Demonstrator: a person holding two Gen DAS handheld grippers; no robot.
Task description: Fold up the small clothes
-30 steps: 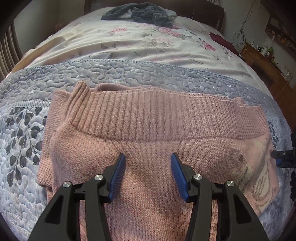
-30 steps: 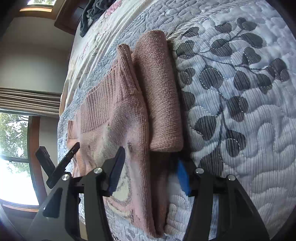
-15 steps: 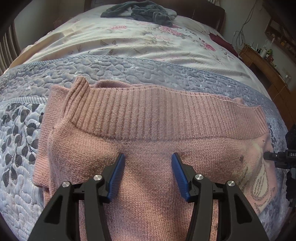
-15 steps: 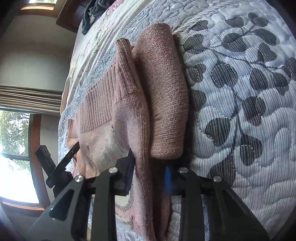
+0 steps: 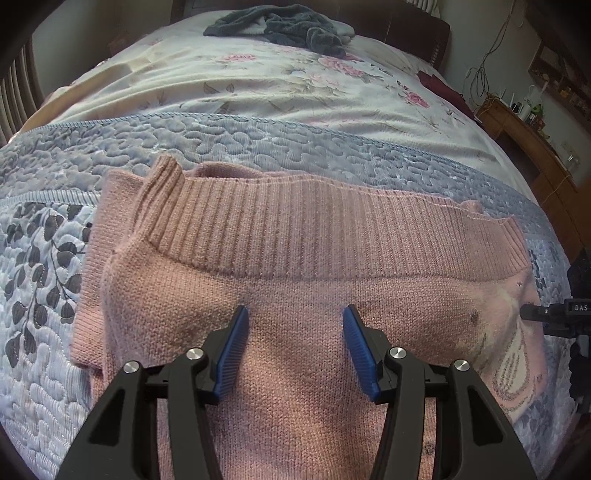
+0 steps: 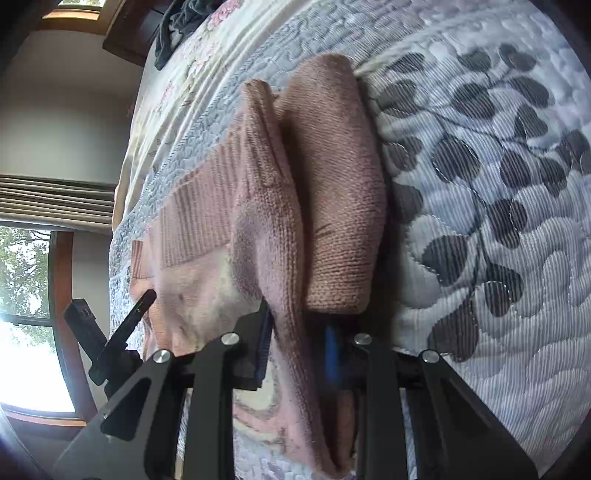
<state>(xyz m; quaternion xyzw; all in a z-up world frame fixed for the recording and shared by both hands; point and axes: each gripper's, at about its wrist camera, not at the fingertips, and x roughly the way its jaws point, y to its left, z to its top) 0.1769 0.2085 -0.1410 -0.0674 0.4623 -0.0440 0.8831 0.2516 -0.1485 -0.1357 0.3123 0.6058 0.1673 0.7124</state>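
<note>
A pink knitted sweater (image 5: 303, 280) lies spread across a grey-blue quilted blanket (image 5: 258, 144) on a bed, its ribbed band running left to right along the far edge and a pale printed patch at its right end. The left gripper (image 5: 293, 343) reaches forward low over the middle of the knit, level and pointing toward the ribbed band, its 2 blue-padded fingers (image 5: 236, 347) spread wide with bare fabric between them — whether the tips touch the knit cannot be told. The right gripper (image 6: 297, 354) comes in from the sweater's end and is rolled onto its side, so the bed looks tilted in its view; its jaws are drawn narrow around the folded edge of the sweater (image 6: 280, 258), with pink fabric filling the gap between the blue pads (image 6: 331, 354). Just right of that pinched edge a folded sleeve (image 6: 336, 192) lies as a thick roll along the garment, resting on the leaf-patterned part of the quilt (image 6: 491, 173). In the left wrist view the right gripper's black tip (image 5: 546, 314) shows at the sweater's right end. Far up the bed, on a floral sheet (image 5: 280, 81), sits a heap of dark grey clothing (image 5: 280, 26)
</note>
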